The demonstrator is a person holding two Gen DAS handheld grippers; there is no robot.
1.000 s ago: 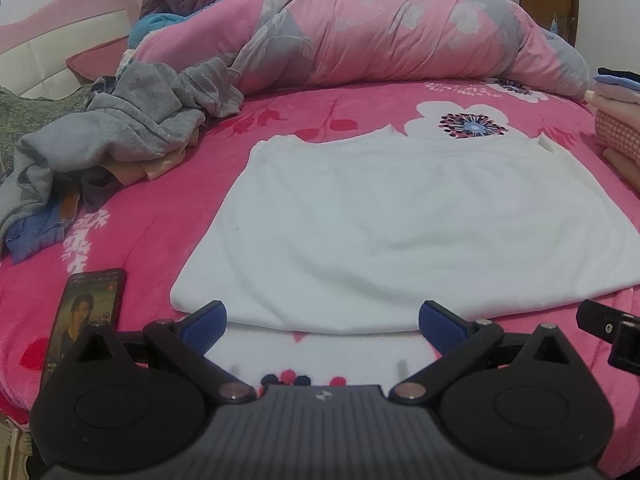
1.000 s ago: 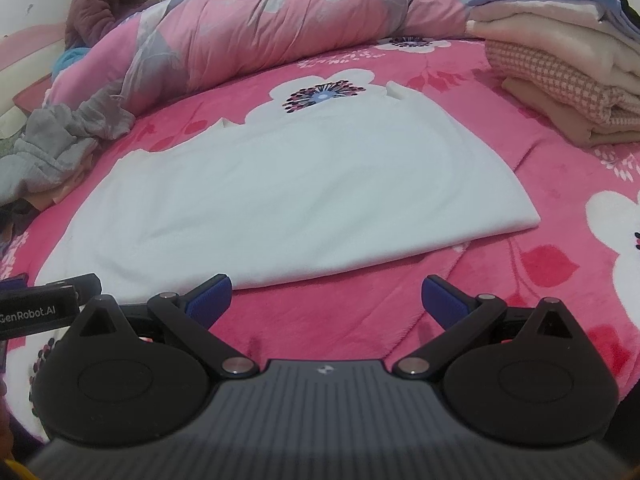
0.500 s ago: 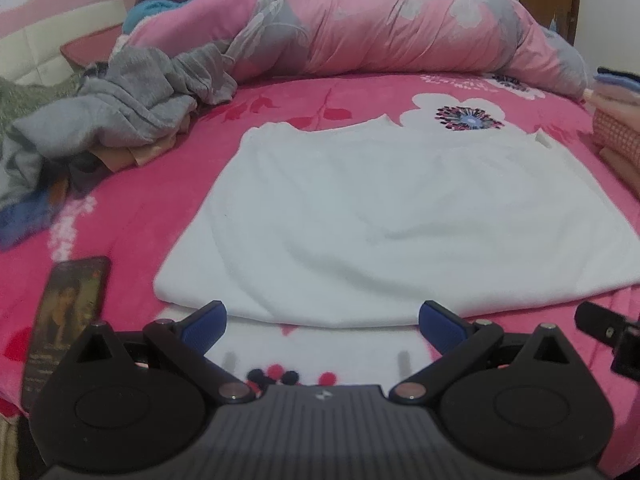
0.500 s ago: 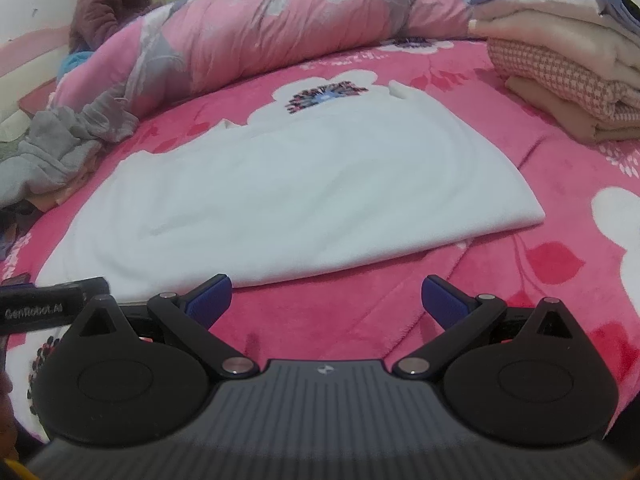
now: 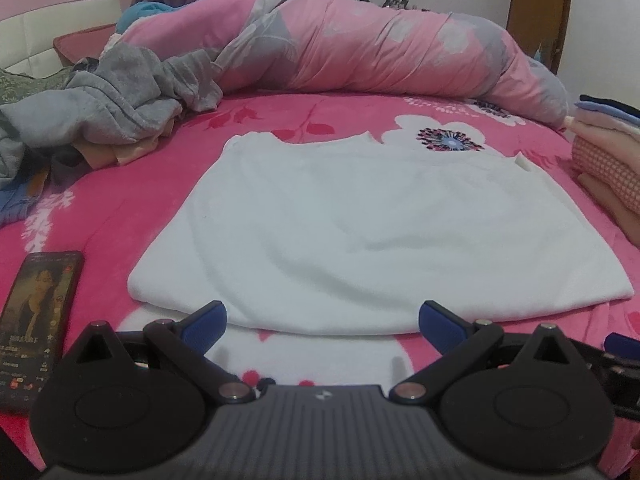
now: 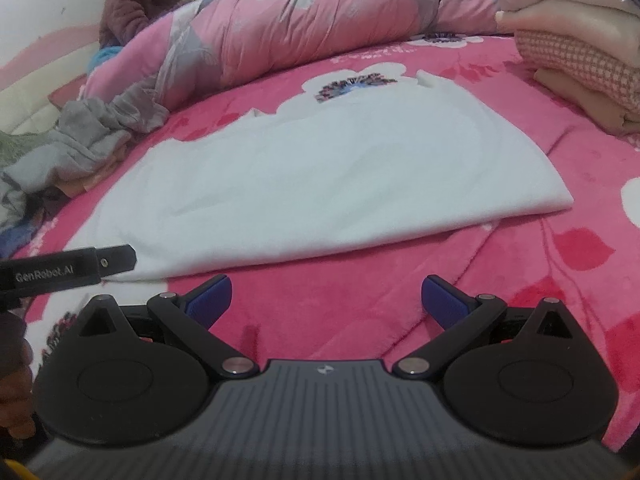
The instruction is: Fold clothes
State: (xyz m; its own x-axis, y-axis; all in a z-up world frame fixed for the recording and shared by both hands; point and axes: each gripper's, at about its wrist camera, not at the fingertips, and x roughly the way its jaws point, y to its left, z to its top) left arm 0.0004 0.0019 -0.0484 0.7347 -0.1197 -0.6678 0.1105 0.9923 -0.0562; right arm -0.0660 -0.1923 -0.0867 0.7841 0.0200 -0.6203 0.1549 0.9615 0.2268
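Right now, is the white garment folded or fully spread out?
Partly folded: the white garment lies flat on the pink floral blanket as a rectangle, no sleeves showing, with rounded doubled edges near both open claws.

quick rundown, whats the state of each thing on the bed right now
white garment: spread flat, partly folded, not gripped
left hand-held gripper: open, empty, at the garment's near edge
right hand-held gripper: open, empty, just short of the garment
grey clothes: crumpled heap, unfolded
stacked clothes: folded, piled
phone: screen lit, lying face up
pink quilt: rolled up
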